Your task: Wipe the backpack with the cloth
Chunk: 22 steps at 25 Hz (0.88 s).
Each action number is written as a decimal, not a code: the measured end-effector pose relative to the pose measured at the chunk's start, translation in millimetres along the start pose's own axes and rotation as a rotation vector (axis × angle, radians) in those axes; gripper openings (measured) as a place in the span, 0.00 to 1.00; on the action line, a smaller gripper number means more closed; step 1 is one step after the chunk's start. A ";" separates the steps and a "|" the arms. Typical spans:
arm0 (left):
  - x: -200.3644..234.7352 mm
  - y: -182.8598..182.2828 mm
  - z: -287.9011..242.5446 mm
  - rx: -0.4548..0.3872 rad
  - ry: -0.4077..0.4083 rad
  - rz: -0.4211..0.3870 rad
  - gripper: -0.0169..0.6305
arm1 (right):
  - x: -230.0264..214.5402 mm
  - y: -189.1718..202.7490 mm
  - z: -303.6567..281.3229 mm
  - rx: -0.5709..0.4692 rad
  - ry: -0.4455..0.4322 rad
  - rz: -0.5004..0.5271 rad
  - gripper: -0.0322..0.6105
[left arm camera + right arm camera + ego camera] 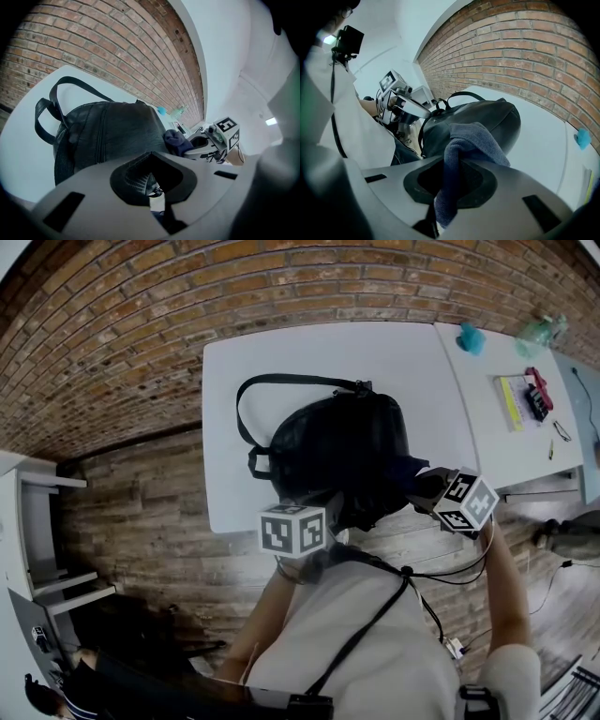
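Observation:
A black leather backpack lies on the white table, its strap looped toward the wall; my head hides its near part. In the left gripper view the backpack fills the middle, and my left gripper is shut on a mesh-lined edge of it with a metal ring. My right gripper is shut on the dark blue cloth, which presses against the backpack's right side. The cloth also shows beside the bag in the left gripper view. Both marker cubes sit at the table's near edge.
A second white table to the right carries a teal object, a green bottle, a yellow pad and small tools. A white shelf unit stands at the left. A brick wall runs behind the table.

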<state>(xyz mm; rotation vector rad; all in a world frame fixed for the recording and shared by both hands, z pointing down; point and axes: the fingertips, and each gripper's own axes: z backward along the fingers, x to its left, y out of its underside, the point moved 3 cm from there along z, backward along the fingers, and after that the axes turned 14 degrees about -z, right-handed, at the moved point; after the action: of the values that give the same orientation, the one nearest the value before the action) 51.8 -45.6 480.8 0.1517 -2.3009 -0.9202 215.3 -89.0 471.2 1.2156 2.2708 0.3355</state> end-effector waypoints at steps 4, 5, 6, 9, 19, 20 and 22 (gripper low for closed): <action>-0.2 1.0 0.5 -0.007 -0.008 0.007 0.03 | 11.2 12.4 0.0 0.030 -0.028 0.010 0.14; 0.0 0.6 0.8 -0.011 -0.010 0.010 0.03 | 14.0 15.1 0.0 0.036 -0.034 0.012 0.14; 0.5 0.1 1.0 -0.014 -0.012 0.014 0.03 | 16.2 17.4 0.2 0.043 -0.040 0.015 0.14; 1.7 -0.6 1.9 -0.023 -0.022 0.023 0.03 | 20.7 23.5 -0.2 0.061 -0.066 0.020 0.14; -4.8 -1.5 1.8 -0.048 -0.041 0.030 0.03 | 11.5 22.5 6.3 0.066 -0.084 0.043 0.14; -5.6 -0.9 1.5 -0.049 -0.042 0.032 0.03 | 6.5 20.4 10.2 0.061 -0.075 0.044 0.14; -6.8 -0.1 1.3 -0.052 -0.047 0.039 0.03 | -6.6 12.5 19.3 0.042 -0.052 0.042 0.14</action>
<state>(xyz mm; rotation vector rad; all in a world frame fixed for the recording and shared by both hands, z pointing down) 56.3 -42.7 476.4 0.0636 -2.3121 -0.9727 237.8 -88.0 463.1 1.2796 2.2211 0.2703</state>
